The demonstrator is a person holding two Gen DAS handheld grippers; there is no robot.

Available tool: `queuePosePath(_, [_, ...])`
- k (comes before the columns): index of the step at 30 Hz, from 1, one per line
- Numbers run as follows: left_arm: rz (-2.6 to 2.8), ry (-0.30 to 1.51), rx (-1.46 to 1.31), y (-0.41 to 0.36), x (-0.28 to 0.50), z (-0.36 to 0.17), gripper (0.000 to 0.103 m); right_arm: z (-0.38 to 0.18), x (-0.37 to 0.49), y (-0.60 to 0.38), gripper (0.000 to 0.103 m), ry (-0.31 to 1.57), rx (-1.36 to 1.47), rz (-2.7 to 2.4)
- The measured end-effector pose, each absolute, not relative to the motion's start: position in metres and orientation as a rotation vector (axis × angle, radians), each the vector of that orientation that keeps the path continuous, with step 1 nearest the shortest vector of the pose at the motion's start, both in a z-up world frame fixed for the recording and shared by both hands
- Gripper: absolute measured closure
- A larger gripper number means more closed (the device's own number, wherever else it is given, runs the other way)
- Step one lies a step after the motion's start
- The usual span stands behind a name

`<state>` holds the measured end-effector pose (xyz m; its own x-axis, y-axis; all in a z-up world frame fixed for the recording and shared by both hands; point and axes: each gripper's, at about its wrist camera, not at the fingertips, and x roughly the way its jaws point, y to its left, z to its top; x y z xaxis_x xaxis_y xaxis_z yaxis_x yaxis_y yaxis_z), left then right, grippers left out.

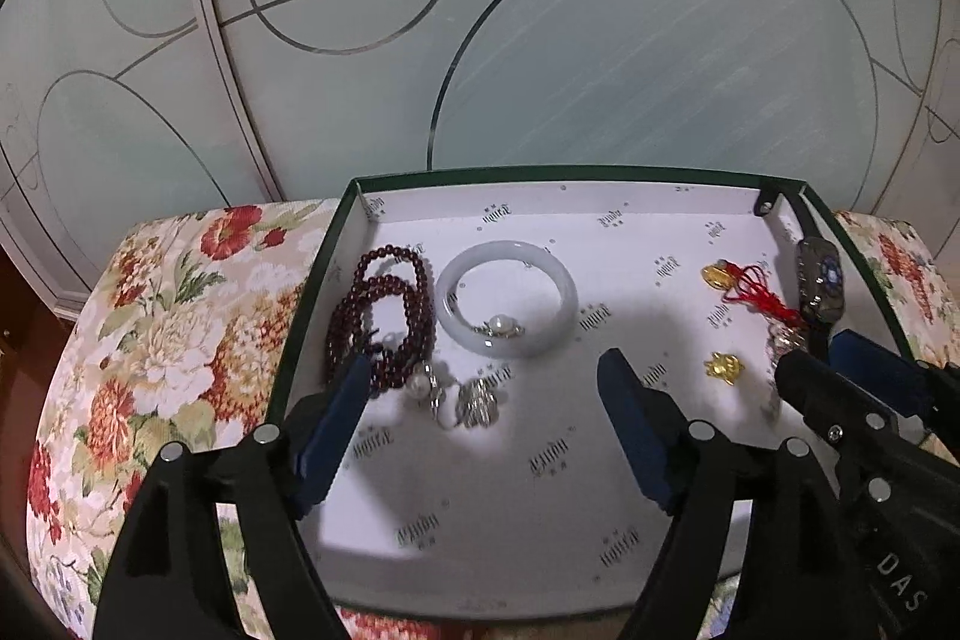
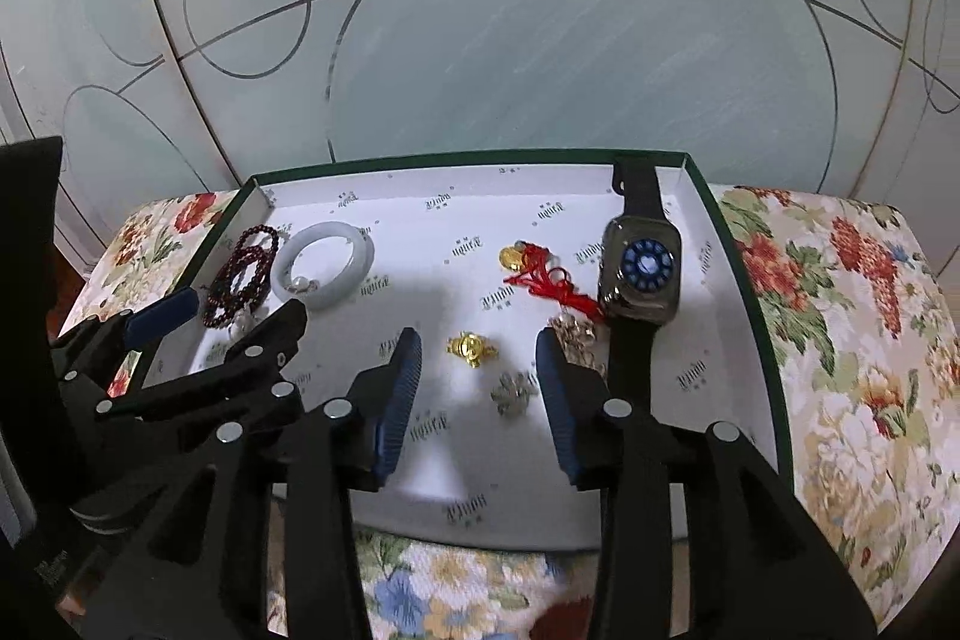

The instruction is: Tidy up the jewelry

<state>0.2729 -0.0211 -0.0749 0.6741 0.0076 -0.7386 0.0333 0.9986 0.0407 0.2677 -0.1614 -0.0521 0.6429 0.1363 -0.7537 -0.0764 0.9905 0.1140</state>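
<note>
Jewelry lies spread in a green-edged box (image 1: 312, 292), both claws open above it and holding nothing.

Near the box's left wall the dark red beads (image 1: 384, 316) lie just beside the white bangle (image 1: 507, 298), a small pearl piece (image 1: 498, 325) inside the ring. A silver clump with a pearl (image 1: 456, 397) sits between the fingers of the left claw (image 1: 486, 376), whose jaws stand wide. Toward the right wall a watch (image 2: 642, 268) lies face up, a gold charm with red cord (image 2: 534, 268) just left of it. The right claw (image 2: 477, 358) is narrower but open; a gold ring (image 2: 471, 347) and a silver flower piece (image 2: 513, 391) lie between its fingers, untouched. The box rests on a floral cloth (image 2: 840, 340).
</note>
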Motion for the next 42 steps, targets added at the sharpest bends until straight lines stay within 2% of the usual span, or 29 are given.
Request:
queuePosePath(4, [-0.032,0.836,0.051,-0.021,0.260,-0.073,0.023,-0.048,0.253,-0.163,0.062,0.855,0.075,0.116])
queuePosePath(8, [-0.047,0.848,0.038,-0.020,0.243,-0.073,0.022,-0.044,0.237,-0.168,0.055,0.848,0.087,0.104])
queuePosePath(14, [-0.065,0.862,0.022,-0.021,0.212,-0.069,0.022,-0.038,0.206,-0.171,0.054,0.842,0.115,0.103])
queuePosePath(19, [-0.071,0.874,-0.008,-0.017,0.183,-0.068,0.022,-0.034,0.176,-0.172,0.044,0.837,0.129,0.094])
queuePosePath(26, [-0.067,0.876,-0.027,-0.014,0.140,-0.062,0.022,-0.029,0.135,-0.172,0.042,0.835,0.134,0.081])
queuePosePath(32, [-0.071,0.851,-0.038,-0.013,0.106,-0.044,0.022,-0.016,0.098,-0.173,0.041,0.810,0.133,0.070])
queuePosePath(35, [-0.070,0.829,-0.039,-0.014,0.089,-0.033,0.022,-0.005,0.082,-0.175,0.034,0.786,0.137,0.068])
queuePosePath(42, [-0.051,0.758,-0.032,-0.014,0.053,-0.004,0.017,0.029,0.043,-0.178,0.032,0.707,0.113,0.056])
